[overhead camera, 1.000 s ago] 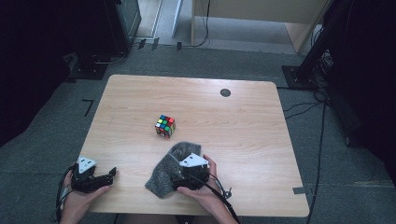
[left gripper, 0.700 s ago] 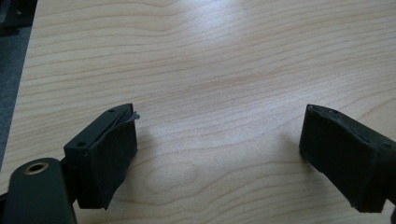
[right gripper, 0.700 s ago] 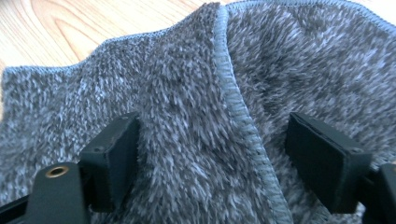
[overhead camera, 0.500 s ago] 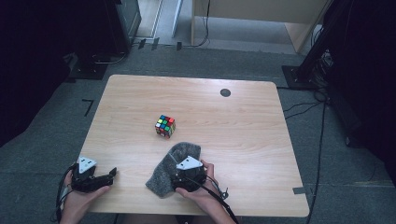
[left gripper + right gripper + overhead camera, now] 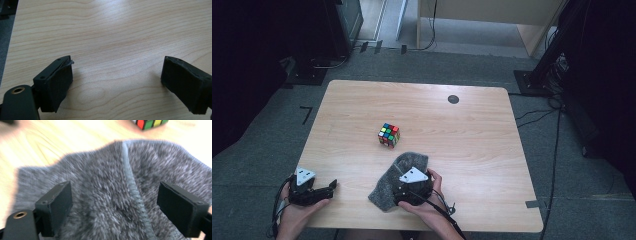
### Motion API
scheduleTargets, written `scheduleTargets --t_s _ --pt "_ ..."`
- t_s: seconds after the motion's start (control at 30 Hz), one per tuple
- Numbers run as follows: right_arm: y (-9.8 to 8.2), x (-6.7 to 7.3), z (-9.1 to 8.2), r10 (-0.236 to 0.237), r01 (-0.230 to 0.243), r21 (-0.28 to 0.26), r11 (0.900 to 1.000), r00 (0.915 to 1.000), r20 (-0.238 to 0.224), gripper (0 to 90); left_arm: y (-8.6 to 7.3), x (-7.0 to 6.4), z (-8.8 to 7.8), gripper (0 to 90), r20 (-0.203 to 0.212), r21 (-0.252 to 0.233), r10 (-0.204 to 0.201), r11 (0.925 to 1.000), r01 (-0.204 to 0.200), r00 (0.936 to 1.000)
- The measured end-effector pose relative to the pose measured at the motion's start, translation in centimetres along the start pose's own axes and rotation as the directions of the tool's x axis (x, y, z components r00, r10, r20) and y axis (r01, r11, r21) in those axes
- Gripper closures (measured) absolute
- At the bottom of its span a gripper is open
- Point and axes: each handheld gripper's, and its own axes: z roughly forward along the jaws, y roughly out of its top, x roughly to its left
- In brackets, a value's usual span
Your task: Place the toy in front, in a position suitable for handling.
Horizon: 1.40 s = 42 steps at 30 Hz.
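Fuzzy grey cloth [image 5: 105,195], smooth matt wooden table [image 5: 362,105], glossy plastic cube [image 5: 389,135]

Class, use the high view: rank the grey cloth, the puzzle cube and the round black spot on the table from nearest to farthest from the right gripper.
1. Grey cloth: lies directly under the right gripper, near the table's front edge.
2. Puzzle cube: beyond the cloth, mid-table.
3. Round black spot: far side, near the back edge.

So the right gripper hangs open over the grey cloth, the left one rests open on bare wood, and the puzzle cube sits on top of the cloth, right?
Not quite: the puzzle cube stands on the bare table, just beyond the grey cloth and apart from it, as the high view shows. The rest holds: the right gripper is open over the cloth, and the left gripper is open over bare wood.
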Motion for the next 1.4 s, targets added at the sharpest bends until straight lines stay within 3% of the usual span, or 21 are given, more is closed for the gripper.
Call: scheduleTargets --t_s 0.1,0.27,0.4,0.5,0.6,0.77,0.97,1.07,1.1,1.2,1.37,1.4 --pt "-0.3 -0.2 0.5 0.036 -0.036 0.021 0.999 0.9993 -0.009 13.3 0.0 0.0 0.0 10.9 0.002 0.001 0.003 1.0000 -0.003 1.0000" --pt "-0.4 -0.1 0.4 0.040 -0.040 0.033 0.999 0.9992 -0.009 17.9 0.0 -0.1 0.0 10.8 0.001 0.001 0.003 1.0000 -0.003 1.0000" --pt "-0.4 -0.7 0.0 0.027 -0.026 0.022 0.999 0.9994 -0.022 41.3 0.8 -0.6 -0.2 13.5 0.045 0.030 -0.043 0.9987 0.042 0.9981" --pt "-0.7 -1.2 -0.4 0.025 -0.025 0.003 1.000 0.9985 -0.048 66.1 1.7 -1.6 -0.3 13.5 0.061 0.016 -0.032 0.9994 0.031 0.9976" --pt "-1.1 -1.8 -1.1 0.026 -0.026 0.002 1.000 0.9969 -0.074 73.4 2.7 -2.5 -0.5 13.5 0.093 -0.014 -0.039 0.9991 0.040 0.9949" --pt "-1.8 -3.0 -3.0 0.032 -0.035 -0.044 0.998 0.9976 -0.061 75.4 4.0 -4.4 0.3 13.6 0.126 -0.011 -0.017 0.9998 0.019 0.9918" --pt "-2.3 -5.4 -6.7 0.072 -0.078 -0.119 0.990 0.9961 -0.051 75.2 5.6 -6.1 1.8 13.5 0.133 -0.018 0.018 0.9997 -0.016 0.9910" --pt "-2.5 -6.1 -7.9 0.077 -0.078 -0.129 0.988 0.9969 -0.017 74.9 6.3 -6.6 2.4 13.6 0.135 -0.022 0.028 0.9994 -0.025 0.9904" --pt "-2.8 -6.7 -9.1 0.085 -0.082 -0.146 0.986 0.9963 0.016 74.8 6.6 -6.9 2.7 13.5 0.140 -0.022 0.030 0.9994 -0.027 0.9898" --pt "-3.4 -7.7 -10.3 0.123 -0.115 -0.160 0.980 0.9915 0.042 74.8 7.5 -7.6 3.7 13.3 0.141 -0.023 0.037 0.9991 -0.035 0.9893" --pt "-4.4 -8.6 -11.1 0.109 -0.093 -0.173 0.980 0.9898 0.091 74.6 8.7 -9.0 5.2 13.4 0.140 -0.036 0.026 0.9991 -0.021 0.9898" --pt "-4.8 -9.0 -11.2 0.098 -0.072 -0.189 0.979 0.9862 0.133 74.4 9.0 -9.5 5.7 13.4 0.146 -0.041 0.015 0.9991 -0.009 0.9892"
